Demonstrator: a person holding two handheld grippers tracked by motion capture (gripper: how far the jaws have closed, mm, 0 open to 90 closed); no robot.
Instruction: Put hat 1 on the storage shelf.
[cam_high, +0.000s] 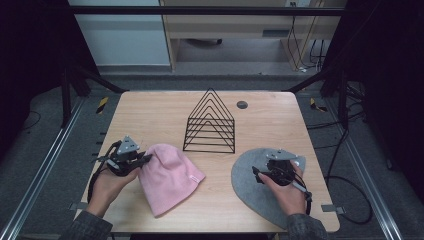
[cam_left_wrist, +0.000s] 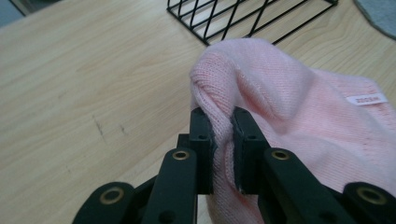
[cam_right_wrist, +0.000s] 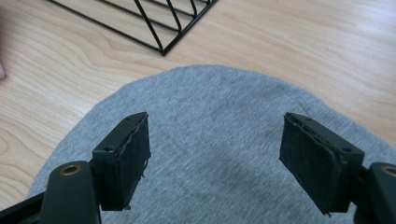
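Observation:
A pink knit beanie (cam_high: 170, 177) lies on the wooden table (cam_high: 150, 117) at front left, a small white label (cam_left_wrist: 366, 99) on its side. My left gripper (cam_high: 146, 158) is shut on a fold of the beanie's left edge (cam_left_wrist: 223, 135), which is pulled up off the table between the pads. A grey beanie (cam_high: 247, 182) lies flat at front right. My right gripper (cam_high: 256, 171) hovers over the grey beanie (cam_right_wrist: 215, 140), its jaws wide apart with nothing between them.
A black wire rack (cam_high: 210, 122) shaped like a row of triangles stands mid-table behind both hats. A small dark round disc (cam_high: 242, 104) sits in the tabletop at the back. Cables lie on the floor to the right.

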